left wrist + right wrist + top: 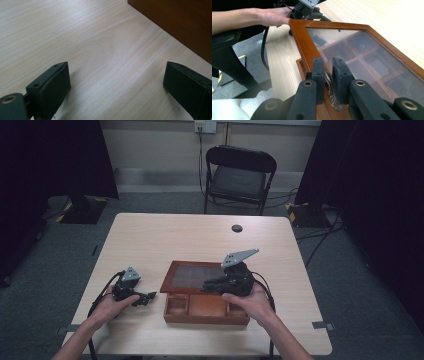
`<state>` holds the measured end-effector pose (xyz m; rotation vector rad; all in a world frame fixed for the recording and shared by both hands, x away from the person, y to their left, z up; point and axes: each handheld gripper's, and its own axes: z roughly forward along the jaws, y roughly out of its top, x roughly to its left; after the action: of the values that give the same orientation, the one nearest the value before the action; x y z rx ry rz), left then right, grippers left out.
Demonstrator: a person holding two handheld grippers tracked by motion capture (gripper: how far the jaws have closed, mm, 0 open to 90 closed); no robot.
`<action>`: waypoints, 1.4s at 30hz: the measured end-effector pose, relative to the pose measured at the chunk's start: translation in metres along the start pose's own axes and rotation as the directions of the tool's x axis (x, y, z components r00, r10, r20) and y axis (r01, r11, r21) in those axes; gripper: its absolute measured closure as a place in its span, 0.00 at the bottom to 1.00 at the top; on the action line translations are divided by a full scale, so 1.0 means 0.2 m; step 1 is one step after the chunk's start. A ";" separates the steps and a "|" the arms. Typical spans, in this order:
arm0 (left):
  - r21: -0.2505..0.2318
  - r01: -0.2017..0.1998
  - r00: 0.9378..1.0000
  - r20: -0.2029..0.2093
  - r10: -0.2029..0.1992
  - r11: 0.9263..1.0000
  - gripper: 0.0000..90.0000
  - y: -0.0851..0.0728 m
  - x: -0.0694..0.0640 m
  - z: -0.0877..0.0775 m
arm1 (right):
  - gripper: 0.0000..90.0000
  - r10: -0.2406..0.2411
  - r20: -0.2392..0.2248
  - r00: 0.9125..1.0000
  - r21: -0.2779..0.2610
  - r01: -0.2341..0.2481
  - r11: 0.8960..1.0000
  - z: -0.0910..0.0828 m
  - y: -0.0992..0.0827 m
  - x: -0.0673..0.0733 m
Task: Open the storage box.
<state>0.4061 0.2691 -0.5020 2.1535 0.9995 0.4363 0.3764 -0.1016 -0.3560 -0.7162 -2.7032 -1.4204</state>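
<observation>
Nearest the high camera, the person's two forearms come in from the bottom edge. At the left, the left gripper (141, 298) rests low on the table (150, 240), just beside the left end of the wooden box (206, 312). Its jaws stand wide apart with nothing but bare tabletop between them, and in its own view the box's brown side wall (180, 22) rises close ahead.

In the middle, the box sits near the table's front edge, its front compartments uncovered. Its glass-paned lid (192, 276) is partly raised and tilted back.

To the right, the right gripper (216, 284) reaches over the lid. Its jaws are closed almost fully on the small brass latch (329, 85) at the lid frame's edge — a thin, ornate piece.

The risk, as I judge it, lies in that narrow grip: the metal could slip from the pads and let the lid drop onto the base. Since the left gripper isn't bracing the box, a pull on the latch could also drag or tip the whole thing — or strain the hinges.
</observation>
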 end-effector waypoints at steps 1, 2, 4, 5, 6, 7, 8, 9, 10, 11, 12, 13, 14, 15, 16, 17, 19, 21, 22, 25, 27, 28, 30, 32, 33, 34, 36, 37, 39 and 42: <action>0.002 -0.003 1.000 0.000 0.003 1.000 0.07 0.00 0.00 0.00 | 0.90 0.000 -0.002 1.000 0.000 0.000 1.000 0.00 0.00 0.00; -0.004 0.005 1.000 0.000 -0.005 1.000 0.07 0.00 0.00 0.00 | 0.90 -0.001 -0.002 1.000 0.000 0.001 1.000 0.00 0.00 0.00; -0.005 0.007 1.000 0.000 -0.007 1.000 0.07 0.00 0.00 0.00 | 0.90 -0.004 0.000 1.000 -0.001 0.004 1.000 0.00 0.01 0.00; -0.003 0.004 1.000 0.000 -0.004 1.000 0.07 0.00 0.00 0.00 | 0.90 -0.003 -0.001 1.000 -0.001 0.003 1.000 0.00 0.01 0.00; -0.005 0.007 1.000 0.001 -0.007 1.000 0.07 0.00 0.00 0.00 | 0.90 -0.002 -0.002 1.000 0.000 0.002 1.000 0.00 0.01 -0.01; -0.003 0.004 1.000 0.000 -0.004 1.000 0.07 0.00 0.00 0.00 | 0.90 -0.002 -0.002 1.000 0.001 0.002 1.000 0.00 0.01 -0.01; -0.005 0.007 1.000 0.000 -0.007 1.000 0.07 0.00 0.00 0.00 | 0.90 -0.001 -0.002 1.000 0.003 0.001 1.000 0.00 0.01 0.00; -0.005 0.007 1.000 0.000 -0.007 1.000 0.07 0.00 0.00 0.00 | 0.90 -0.002 0.000 1.000 0.004 0.002 1.000 0.00 0.01 -0.01; -0.005 0.007 1.000 0.000 -0.007 1.000 0.07 0.00 0.00 0.00 | 0.90 -0.002 0.000 1.000 0.005 0.002 1.000 0.00 0.01 -0.01; -0.004 0.005 1.000 0.000 -0.005 1.000 0.07 0.00 0.00 0.00 | 0.90 -0.002 -0.001 1.000 0.005 0.002 1.000 0.00 0.02 -0.01; -0.004 0.007 1.000 0.002 -0.007 1.000 0.07 0.00 0.00 0.00 | 0.90 0.000 -0.003 1.000 0.006 0.000 1.000 -0.01 0.02 -0.01; -0.005 0.008 1.000 0.000 -0.008 1.000 0.07 0.00 0.00 0.00 | 0.90 0.000 -0.004 1.000 0.007 0.000 1.000 -0.01 0.02 -0.01; -0.004 0.006 1.000 0.000 -0.006 1.000 0.07 0.00 0.00 0.00 | 0.90 0.000 -0.005 1.000 0.008 0.000 1.000 -0.01 0.02 -0.01; -0.004 0.005 1.000 0.000 -0.005 1.000 0.07 0.00 0.00 0.00 | 0.90 0.000 -0.006 1.000 0.006 0.000 1.000 -0.01 0.02 -0.01; -0.003 0.004 1.000 0.000 -0.004 1.000 0.07 0.00 0.00 0.00 | 0.90 0.001 -0.007 1.000 0.005 -0.001 1.000 -0.01 0.02 -0.01; -0.005 0.007 1.000 0.000 -0.007 1.000 0.07 0.00 0.00 0.00 | 0.90 0.001 -0.007 1.000 0.004 -0.001 1.000 -0.01 0.02 -0.01; -0.003 0.004 1.000 0.001 -0.004 1.000 0.07 0.00 0.00 0.00 | 0.90 0.001 -0.004 1.000 0.001 -0.001 1.000 -0.01 0.02 -0.01; -0.005 0.007 1.000 0.000 -0.007 1.000 0.07 0.00 0.00 0.00 | 0.90 0.000 -0.004 1.000 -0.001 0.000 1.000 -0.01 0.03 -0.01; -0.004 0.005 1.000 0.000 -0.005 1.000 0.07 0.00 0.00 0.00 | 0.90 0.000 -0.004 1.000 -0.001 0.000 1.000 -0.01 0.03 -0.01; -0.005 0.006 1.000 0.000 -0.006 1.000 0.07 0.00 0.00 0.00 | 0.90 0.002 -0.002 1.000 -0.007 -0.002 1.000 -0.02 0.04 -0.02; -0.007 0.011 1.000 0.002 -0.011 1.000 0.07 0.00 0.00 0.00 | 0.90 0.007 -0.004 1.000 -0.008 -0.007 1.000 -0.02 0.04 -0.02; -0.005 0.009 1.000 0.001 -0.009 1.000 0.07 0.00 0.00 0.00 | 0.90 0.005 -0.004 1.000 -0.010 -0.005 1.000 -0.02 0.05 -0.02; -0.002 0.006 1.000 0.001 -0.006 1.000 0.07 0.00 0.00 0.00 | 0.90 0.008 -0.005 1.000 -0.007 -0.008 1.000 -0.02 0.05 -0.03; -0.002 0.005 1.000 0.001 -0.005 1.000 0.07 0.00 0.00 0.00 | 0.90 0.010 -0.008 1.000 -0.007 -0.010 1.000 -0.02 0.05 -0.03; -0.002 0.005 1.000 0.001 -0.005 1.000 0.07 0.00 0.00 0.00 | 0.90 0.008 -0.007 1.000 -0.007 -0.008 1.000 -0.02 0.06 -0.03; -0.002 0.004 1.000 0.001 -0.004 1.000 0.07 0.00 0.00 0.00 | 0.90 0.009 -0.007 1.000 -0.009 -0.009 1.000 -0.03 0.06 -0.03; -0.001 0.004 1.000 0.002 -0.004 1.000 0.07 0.00 0.00 0.00 | 0.91 0.011 -0.006 1.000 -0.010 -0.011 1.000 -0.03 0.06 -0.03; 0.000 -0.002 1.000 -0.001 0.002 1.000 0.07 0.00 0.00 0.00 | 0.90 0.011 -0.006 1.000 -0.013 -0.011 1.000 -0.03 0.07 -0.04; 0.002 -0.004 1.000 -0.001 0.004 1.000 0.07 0.00 0.00 0.00 | 0.91 0.008 -0.006 1.000 -0.016 -0.008 1.000 -0.03 0.07 -0.04; -0.001 -0.001 1.000 -0.001 0.001 1.000 0.07 0.00 0.00 0.00 | 0.91 0.010 -0.007 1.000 -0.018 -0.010 1.000 -0.03 0.07 -0.04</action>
<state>0.4062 0.2691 -0.5020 2.1535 0.9987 0.4379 0.3882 -0.1030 -0.3422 -0.7235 -2.6816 -1.4436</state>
